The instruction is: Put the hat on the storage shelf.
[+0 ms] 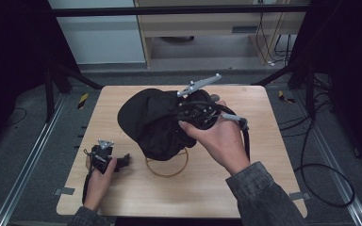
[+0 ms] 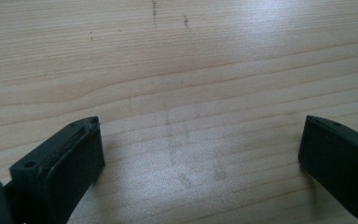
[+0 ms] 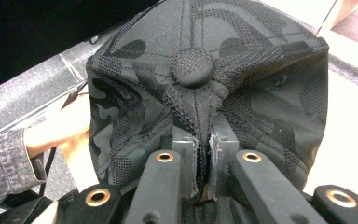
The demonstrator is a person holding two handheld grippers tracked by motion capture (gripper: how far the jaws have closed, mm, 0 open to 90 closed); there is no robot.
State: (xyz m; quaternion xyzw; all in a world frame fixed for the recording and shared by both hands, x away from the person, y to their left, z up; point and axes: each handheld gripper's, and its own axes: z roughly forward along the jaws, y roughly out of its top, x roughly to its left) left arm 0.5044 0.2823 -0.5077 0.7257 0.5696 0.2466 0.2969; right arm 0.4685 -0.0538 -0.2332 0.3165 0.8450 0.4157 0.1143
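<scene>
Over pale wooden counter (image 1: 122,197), right gripper (image 3: 204,154) pinching black cap (image 3: 205,70) by crown fabric, lifting above wire ring (image 1: 167,167); left gripper (image 2: 200,154) resting open; next needing gentle lowering onto ring below.

Grey denim sleeves (image 1: 259,186); each black claw (image 3: 204,161) shows brass-ringed screw holes, a grey three-cornered plate (image 1: 199,85), black cable.
</scene>
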